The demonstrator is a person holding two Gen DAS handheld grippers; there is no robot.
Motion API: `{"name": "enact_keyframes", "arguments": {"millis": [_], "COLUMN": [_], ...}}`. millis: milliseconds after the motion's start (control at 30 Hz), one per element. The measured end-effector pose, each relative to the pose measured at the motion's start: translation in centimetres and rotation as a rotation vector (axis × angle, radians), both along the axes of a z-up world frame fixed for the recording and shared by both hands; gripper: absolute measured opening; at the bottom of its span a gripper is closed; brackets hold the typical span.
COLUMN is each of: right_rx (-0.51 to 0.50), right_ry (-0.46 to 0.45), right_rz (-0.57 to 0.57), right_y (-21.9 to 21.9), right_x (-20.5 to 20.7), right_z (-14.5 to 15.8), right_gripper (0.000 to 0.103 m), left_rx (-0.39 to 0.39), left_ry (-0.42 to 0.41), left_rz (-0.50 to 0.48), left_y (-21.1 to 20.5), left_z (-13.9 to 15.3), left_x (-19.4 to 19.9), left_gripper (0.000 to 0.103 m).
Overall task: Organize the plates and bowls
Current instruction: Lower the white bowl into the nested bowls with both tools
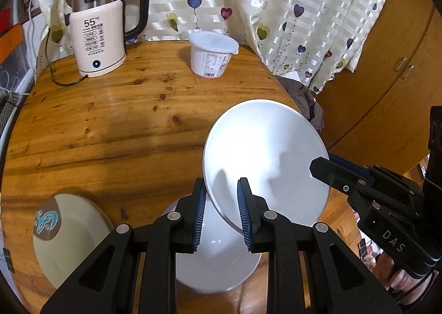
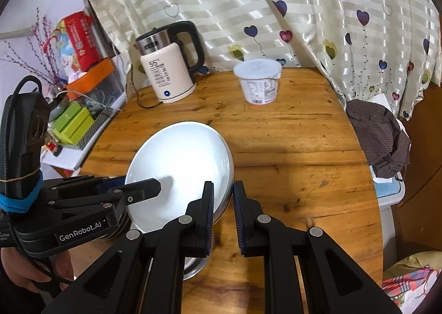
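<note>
Both grippers clamp one white plate (image 1: 265, 159) by its rim, tilted above the table (image 1: 110, 120): the left gripper (image 1: 221, 203) at 7 o'clock, the right gripper (image 2: 223, 200) at 3 (in the left view). Beneath sits a white bowl (image 1: 221, 258), with a cream plate (image 1: 71, 236) at its 9 o'clock.

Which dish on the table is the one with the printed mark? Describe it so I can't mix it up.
On the round wooden table, look to the near left edge, on the far side of the left gripper from the tilted plain white plate that both grippers hold. There lies a cream round plate; it alone carries a brown patch with blue lettering.
</note>
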State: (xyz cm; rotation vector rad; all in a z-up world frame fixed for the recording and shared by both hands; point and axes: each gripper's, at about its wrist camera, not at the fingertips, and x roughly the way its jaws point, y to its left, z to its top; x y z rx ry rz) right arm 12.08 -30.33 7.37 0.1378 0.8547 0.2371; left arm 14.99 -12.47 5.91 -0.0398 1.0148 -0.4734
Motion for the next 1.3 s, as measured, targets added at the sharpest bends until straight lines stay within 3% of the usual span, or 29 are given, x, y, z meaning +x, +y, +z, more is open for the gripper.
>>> {"name": "enact_keyframes", "arguments": {"millis": [467,1300], "right_rx": [0.019,0.008], "right_ry": [0.06,0.17], "right_rz": [0.054,0.074], "right_y": [2.9,4.0], "right_x": [-2.2,-1.6], "right_z": [-2.4,-5.7], "right_gripper": [0.014,0.014], "left_rx": [0.032,0.063], "left_ry": [0.055,0.114], "left_rz": [0.035,0.033], "left_y": [3.0,4.0], "left_z": [-2.6,-4.9], "left_x": [-3.2,-3.8], "left_gripper": [0.024,0.024]}}
